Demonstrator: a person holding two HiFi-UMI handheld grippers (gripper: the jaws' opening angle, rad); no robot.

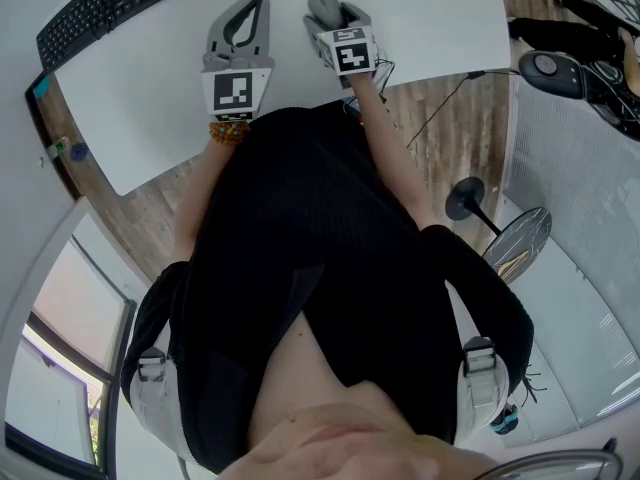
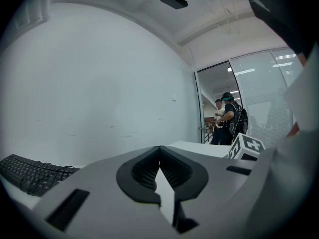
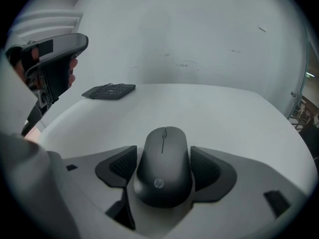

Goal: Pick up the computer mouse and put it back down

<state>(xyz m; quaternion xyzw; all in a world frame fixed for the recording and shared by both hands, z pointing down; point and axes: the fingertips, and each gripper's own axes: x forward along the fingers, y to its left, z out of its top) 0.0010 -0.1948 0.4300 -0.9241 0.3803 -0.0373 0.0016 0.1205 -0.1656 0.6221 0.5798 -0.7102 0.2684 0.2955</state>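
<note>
A dark grey computer mouse point(image 3: 164, 172) with a small logo sits between the black pads of my right gripper point(image 3: 164, 158), and both pads press against its sides. In the head view the same mouse point(image 1: 322, 8) shows just past the right gripper point(image 1: 332, 18), over the white table point(image 1: 440, 18). I cannot tell whether the mouse rests on the table or hangs just above it. My left gripper point(image 1: 256, 8) is to the left of the mouse, shut, with nothing in it. In the left gripper view its jaws meet at the left gripper's tip point(image 2: 159, 151).
A black keyboard point(image 1: 115, 8) lies at the table's far left corner. Its cable side shows as the keyboard point(image 3: 109, 91) in the right gripper view. On the wooden floor to the right stand a black round base point(image 1: 465, 198) and dark equipment point(image 1: 550, 68). Two people point(image 2: 228, 121) stand in a distant doorway.
</note>
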